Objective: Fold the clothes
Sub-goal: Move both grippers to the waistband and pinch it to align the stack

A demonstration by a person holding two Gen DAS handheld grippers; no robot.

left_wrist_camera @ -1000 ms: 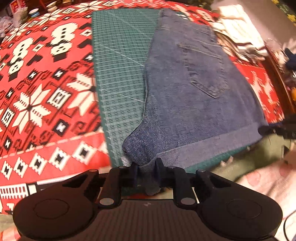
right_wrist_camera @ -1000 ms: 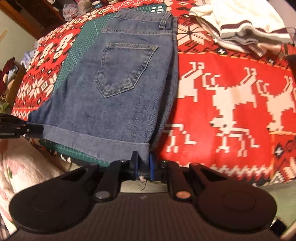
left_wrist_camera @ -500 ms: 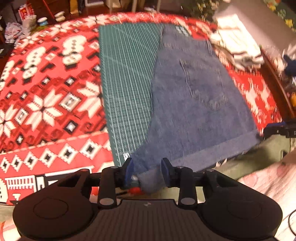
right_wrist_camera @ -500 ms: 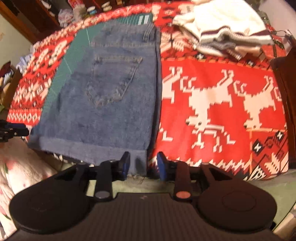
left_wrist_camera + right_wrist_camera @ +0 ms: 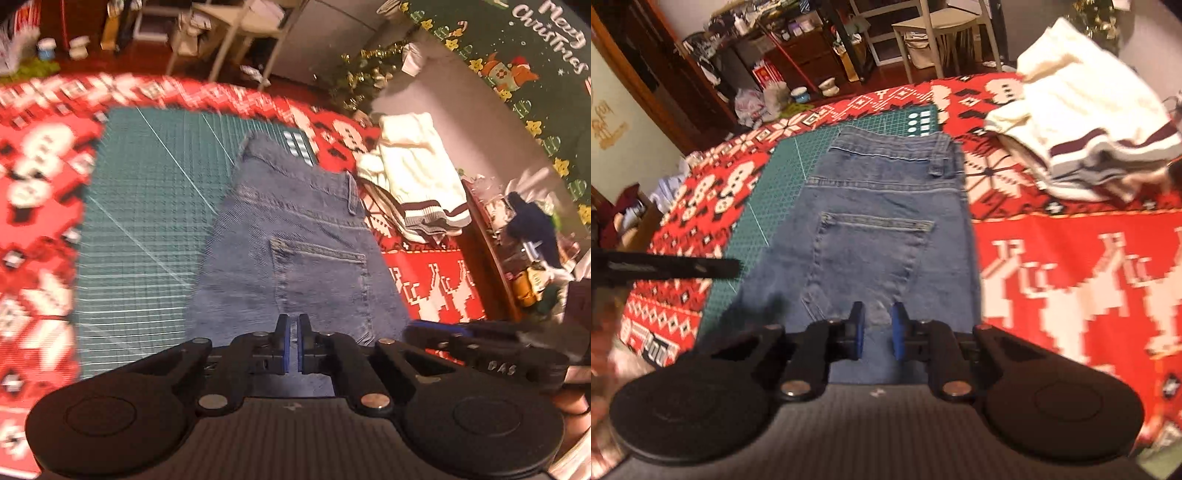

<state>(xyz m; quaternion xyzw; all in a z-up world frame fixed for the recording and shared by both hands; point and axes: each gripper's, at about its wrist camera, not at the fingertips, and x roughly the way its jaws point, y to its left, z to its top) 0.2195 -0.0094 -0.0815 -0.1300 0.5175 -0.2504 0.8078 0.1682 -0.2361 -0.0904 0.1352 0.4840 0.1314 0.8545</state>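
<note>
Blue denim shorts [image 5: 295,251] lie folded in half lengthwise, back pocket up, on a green cutting mat [image 5: 147,221]; they also show in the right wrist view [image 5: 882,221]. My left gripper [image 5: 291,343] is above the shorts near the hem end, its jaws nearly closed with a thin gap and nothing between them. My right gripper [image 5: 877,332] is open and empty, above the shorts below the pocket. The right gripper shows at the right of the left wrist view [image 5: 480,350]; the left one shows at the left of the right wrist view [image 5: 665,267].
A red and white patterned cloth [image 5: 1071,258] covers the surface. A pile of white striped clothes [image 5: 1089,122] lies at the back right, also in the left wrist view [image 5: 417,173]. Cluttered items [image 5: 532,258] stand at the right edge. A chair [image 5: 942,33] and shelves stand beyond.
Both grippers let go of the shorts' hem corners and rose, moving forward over the shorts. The left jaws opened and then closed to a thin gap; the right jaws opened.
</note>
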